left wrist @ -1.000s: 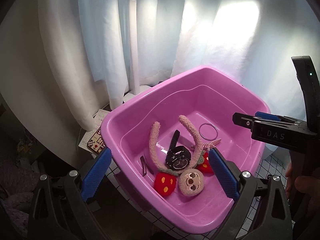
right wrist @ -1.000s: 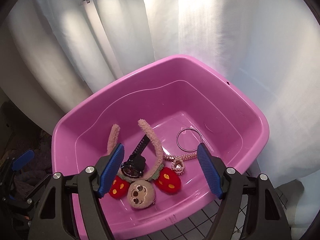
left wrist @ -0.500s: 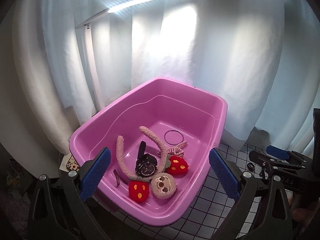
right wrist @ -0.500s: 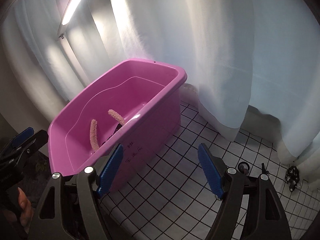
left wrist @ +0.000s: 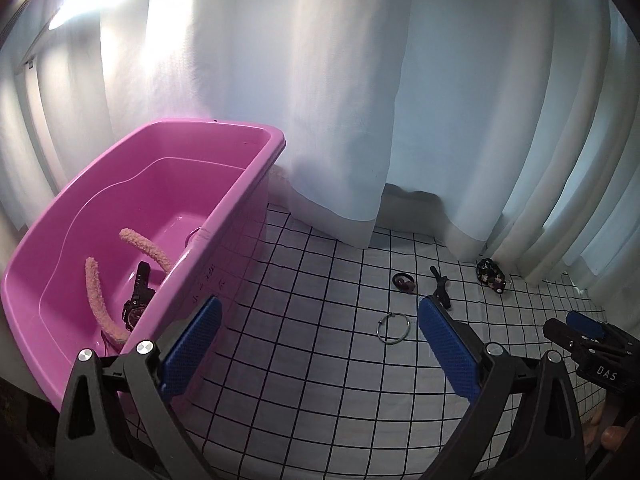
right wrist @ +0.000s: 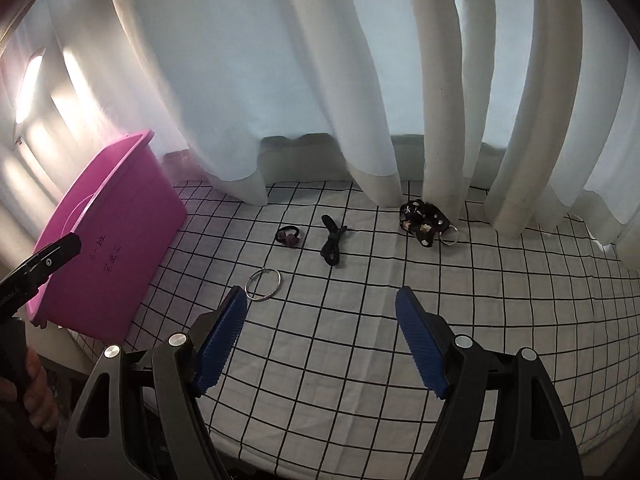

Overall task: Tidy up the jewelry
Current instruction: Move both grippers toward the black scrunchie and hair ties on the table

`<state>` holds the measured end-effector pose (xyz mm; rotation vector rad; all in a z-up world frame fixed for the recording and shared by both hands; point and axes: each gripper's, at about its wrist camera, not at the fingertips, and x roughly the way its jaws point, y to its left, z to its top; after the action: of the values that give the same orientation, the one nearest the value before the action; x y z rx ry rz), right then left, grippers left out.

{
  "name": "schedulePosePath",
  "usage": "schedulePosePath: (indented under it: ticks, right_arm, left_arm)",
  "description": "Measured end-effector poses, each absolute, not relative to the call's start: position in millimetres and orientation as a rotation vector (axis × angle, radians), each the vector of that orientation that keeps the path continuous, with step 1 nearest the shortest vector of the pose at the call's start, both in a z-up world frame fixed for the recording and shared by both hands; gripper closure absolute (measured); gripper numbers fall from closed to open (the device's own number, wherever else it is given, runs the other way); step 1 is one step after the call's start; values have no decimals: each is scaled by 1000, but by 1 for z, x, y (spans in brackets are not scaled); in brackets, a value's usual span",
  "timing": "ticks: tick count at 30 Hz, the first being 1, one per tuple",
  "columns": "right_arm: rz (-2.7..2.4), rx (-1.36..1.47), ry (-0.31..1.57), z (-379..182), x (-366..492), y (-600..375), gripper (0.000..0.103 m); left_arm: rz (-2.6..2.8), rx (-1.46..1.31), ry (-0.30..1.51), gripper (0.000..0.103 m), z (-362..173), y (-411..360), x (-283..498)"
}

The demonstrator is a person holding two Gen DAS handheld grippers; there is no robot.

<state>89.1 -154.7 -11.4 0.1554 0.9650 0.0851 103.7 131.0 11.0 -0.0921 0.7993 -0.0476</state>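
Now: both tongs, left tongs (left wrist: 316, 338) and right tongs (right wrist: 320, 326), gaped wide, empty | aimed at loose ring (right wrist: 263, 284), ties on counter (right wrist: 500, 320) | tub (left wrist: 256, 168) close by for drop-offs

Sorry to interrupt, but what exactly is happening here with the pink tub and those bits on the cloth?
A person is sorting jewelry with two handheld grippers. Both the left gripper and the right gripper are open and empty, above the checked cloth. A metal ring, a hair tie, a black strap and a dark scrunchie lie loose there. The pink tub holds a watch and a fuzzy headband.
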Motion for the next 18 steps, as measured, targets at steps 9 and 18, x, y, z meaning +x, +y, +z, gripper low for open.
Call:
schedulePosePath:
  ticks: [9,18]
  right_arm:
    - [130,159,1008,-43,106,-249,30]
    - [309,83,1024,-72,150,-294,30]
  left_arm:
    - [91,-95,902,6,-47,64,109]
    - [296,-131,940,6,-82,21,101]
